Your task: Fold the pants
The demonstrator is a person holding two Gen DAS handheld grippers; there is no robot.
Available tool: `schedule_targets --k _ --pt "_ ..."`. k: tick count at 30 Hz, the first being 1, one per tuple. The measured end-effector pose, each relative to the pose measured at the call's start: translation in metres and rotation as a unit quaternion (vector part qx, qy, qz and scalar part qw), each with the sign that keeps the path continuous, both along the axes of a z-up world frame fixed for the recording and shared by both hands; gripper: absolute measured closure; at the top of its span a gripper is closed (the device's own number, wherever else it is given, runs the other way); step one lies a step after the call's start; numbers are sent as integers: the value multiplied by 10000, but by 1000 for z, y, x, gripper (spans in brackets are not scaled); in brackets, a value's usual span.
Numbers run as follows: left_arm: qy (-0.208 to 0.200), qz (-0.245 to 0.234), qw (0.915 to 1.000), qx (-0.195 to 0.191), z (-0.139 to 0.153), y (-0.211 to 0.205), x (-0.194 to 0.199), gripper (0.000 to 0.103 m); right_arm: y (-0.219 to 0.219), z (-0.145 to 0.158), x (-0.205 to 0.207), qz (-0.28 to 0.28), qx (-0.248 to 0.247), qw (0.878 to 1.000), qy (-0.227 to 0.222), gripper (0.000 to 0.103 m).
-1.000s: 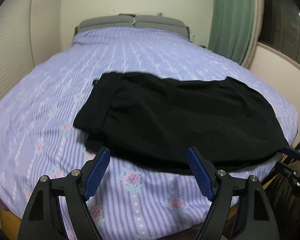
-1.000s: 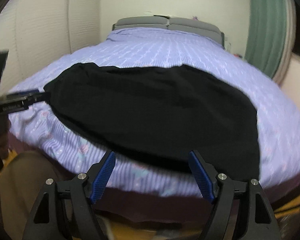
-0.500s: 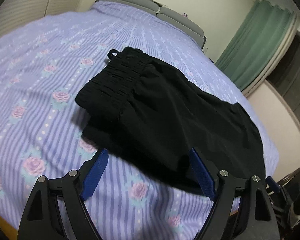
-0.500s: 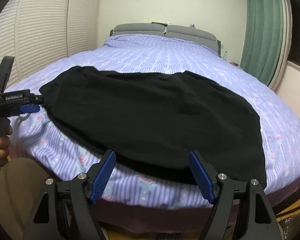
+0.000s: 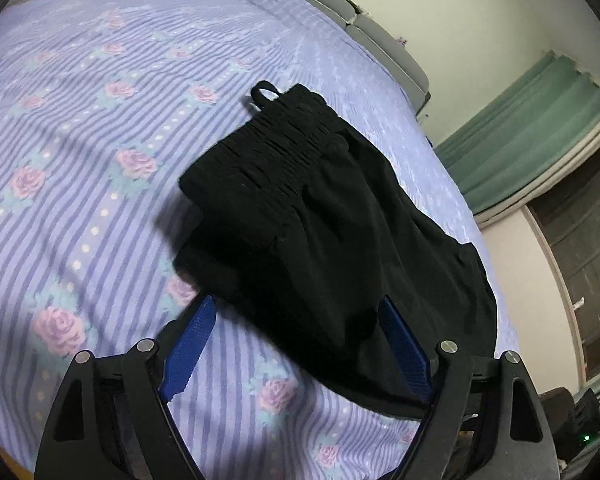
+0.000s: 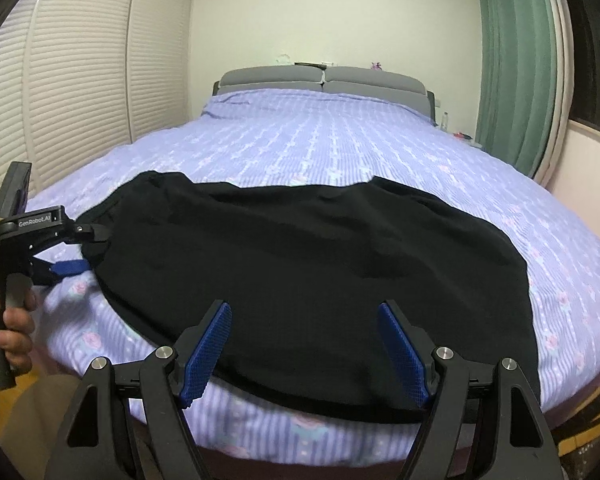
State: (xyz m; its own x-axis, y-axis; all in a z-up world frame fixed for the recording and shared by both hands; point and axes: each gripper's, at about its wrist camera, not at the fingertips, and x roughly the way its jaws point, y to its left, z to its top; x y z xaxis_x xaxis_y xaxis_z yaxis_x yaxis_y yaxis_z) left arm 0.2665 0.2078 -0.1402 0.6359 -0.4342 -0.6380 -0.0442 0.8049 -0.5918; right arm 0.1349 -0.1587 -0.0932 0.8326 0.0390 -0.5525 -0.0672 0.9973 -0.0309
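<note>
Black pants (image 5: pixel 340 240) lie folded flat on the purple striped bed sheet (image 5: pixel 80 160), with the gathered elastic waistband (image 5: pixel 276 148) at the far left. My left gripper (image 5: pixel 300 344) is open, low over the sheet. The pants' near edge lies between its blue pads, and neither pad presses on the cloth. From the right wrist view, the pants (image 6: pixel 320 272) spread across the bed's near end. My right gripper (image 6: pixel 304 350) is open above their near hem and holds nothing. The left gripper (image 6: pixel 86 250) shows at the waistband end, held by a hand (image 6: pixel 16 320).
The bed (image 6: pixel 340 140) runs back to a grey headboard (image 6: pixel 324 78). White louvred doors (image 6: pixel 80 80) stand on the left and a green curtain (image 6: pixel 516 60) on the right. The mattress edge drops off just under both grippers.
The left gripper has rolled and moved in low toward the waistband end of the pants. The right gripper has drawn back slightly and risen. The pants lie as before.
</note>
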Motion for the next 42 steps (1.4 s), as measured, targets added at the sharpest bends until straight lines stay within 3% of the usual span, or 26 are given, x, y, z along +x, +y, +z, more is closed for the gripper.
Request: schedule_targets --k 8,10,13,16,19,26,30,32,33,34,37,42 --pt "-29 369 9986 381 3 -4 19 26 0 -1 3 -53 -12 10000 11 27" --pt "-8 440 9979 467 4 -5 23 46 0 -1 5 -84 5 10000 16 27" --pt "-41 454 9983 368 5 -3 26 67 0 -1 10 -164 16 9998 67 27" --pt "-240 505 9975 425 14 2 18 77 -5 -1 15 -256 206 9994 147 27" --pt "-280 693 9961 467 19 12 8 80 -10 0 18 -319 394 9985 190 27" --pt "-55 740 9948 700 12 20 -7 79 -6 1 16 -215 315 9992 141 27" --pt "-8 705 9943 798 10 21 -8 70 -7 -1 16 -198 356 9990 173 27" --pt "7 740 9915 1072 19 16 -13 57 -10 2 16 -193 377 9990 170 27" --pt "-41 759 9899 1200 27 13 -18 42 -12 5 18 -185 381 9990 157 27" --pt "-169 778 9883 1302 36 11 -25 36 -15 9 18 -192 366 9991 132 27" --pt "-357 750 9799 1812 61 -8 -41 34 -31 20 17 -295 271 9992 51 27" --pt "-696 395 9724 2192 93 -61 -47 31 -83 34 15 -649 309 9973 126 27"
